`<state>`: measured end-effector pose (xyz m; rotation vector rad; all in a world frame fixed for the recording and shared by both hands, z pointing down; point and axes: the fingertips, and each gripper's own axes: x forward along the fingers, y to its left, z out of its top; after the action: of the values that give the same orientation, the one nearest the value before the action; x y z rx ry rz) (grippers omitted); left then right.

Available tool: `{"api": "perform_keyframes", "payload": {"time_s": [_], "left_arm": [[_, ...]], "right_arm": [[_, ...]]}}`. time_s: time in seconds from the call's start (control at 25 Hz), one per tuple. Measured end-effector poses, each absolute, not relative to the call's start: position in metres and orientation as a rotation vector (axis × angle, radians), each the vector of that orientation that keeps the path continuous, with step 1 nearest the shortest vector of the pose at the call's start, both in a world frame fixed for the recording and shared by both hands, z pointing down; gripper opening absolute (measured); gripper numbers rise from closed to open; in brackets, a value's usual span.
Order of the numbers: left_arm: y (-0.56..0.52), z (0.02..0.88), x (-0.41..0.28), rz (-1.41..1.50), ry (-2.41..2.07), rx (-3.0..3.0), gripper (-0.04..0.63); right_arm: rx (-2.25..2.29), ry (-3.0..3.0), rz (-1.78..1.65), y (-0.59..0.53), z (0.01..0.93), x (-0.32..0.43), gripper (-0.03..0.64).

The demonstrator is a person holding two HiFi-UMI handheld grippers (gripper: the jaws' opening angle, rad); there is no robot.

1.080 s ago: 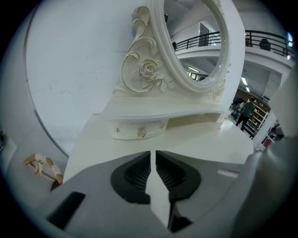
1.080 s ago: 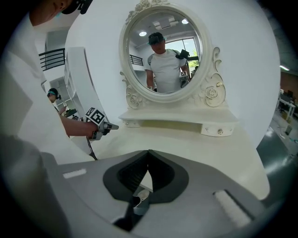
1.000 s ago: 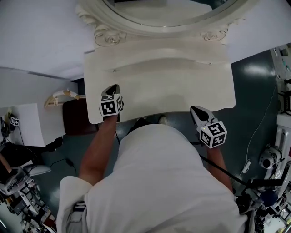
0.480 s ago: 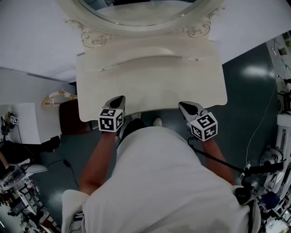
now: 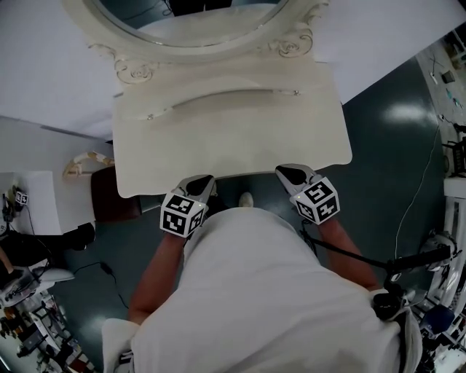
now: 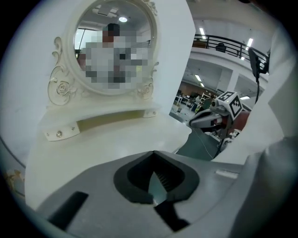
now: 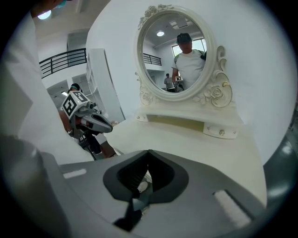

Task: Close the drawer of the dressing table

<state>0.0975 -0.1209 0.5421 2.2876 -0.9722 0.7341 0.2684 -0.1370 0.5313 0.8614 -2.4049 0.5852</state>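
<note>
You are holding the left tongs (image 5: 203,180) at the front edge of the cream bench (image 5: 233,138), and the right tongs (image 5: 288,173) at that same edge further along, the two well apart with your body between them. In the left gripper view the left tongs are showing their jaws meeting at the tips, clenched on nothing, with the bench top lying beyond them. In the right gripper view the right tongs are looking the same: jaws drawn together, nothing pinched.

From the head view, each tip is overlapping or just reaching the front edge. Whether either one is pressing on the bench you cannot tell from these views.

The drawer itself is not showing. It is sitting somewhere under the bench top, and from above the overhang is covering its front. Both gripper views are looking across the top and over it. Your white shirt (image 5: 262,291) is blocking most of the floor below the edge, leaving only one shoe (image 5: 246,199) peeking out.

At the back, the oval mirror (image 5: 196,22) is being cut off by the top of the head view, and in the left gripper view its reflection is lying under a mosaic patch. A low raised shelf (image 5: 218,98) is running below it, with a small knob (image 7: 221,133) at one end. A dark brown shape (image 5: 109,193) is sitting half tucked under the bench's left corner, too dim to identify.
</note>
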Motion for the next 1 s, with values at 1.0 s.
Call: {"api": "perform_keyframes", "payload": {"time_s": [1.0], "left_arm": [[-0.125, 0.539, 0.088, 0.719, -0.95, 2.293, 0.003]], "right_arm": [[0.79, -2.402, 0.555, -0.152, 0.544, 0.24, 0.0]]}}
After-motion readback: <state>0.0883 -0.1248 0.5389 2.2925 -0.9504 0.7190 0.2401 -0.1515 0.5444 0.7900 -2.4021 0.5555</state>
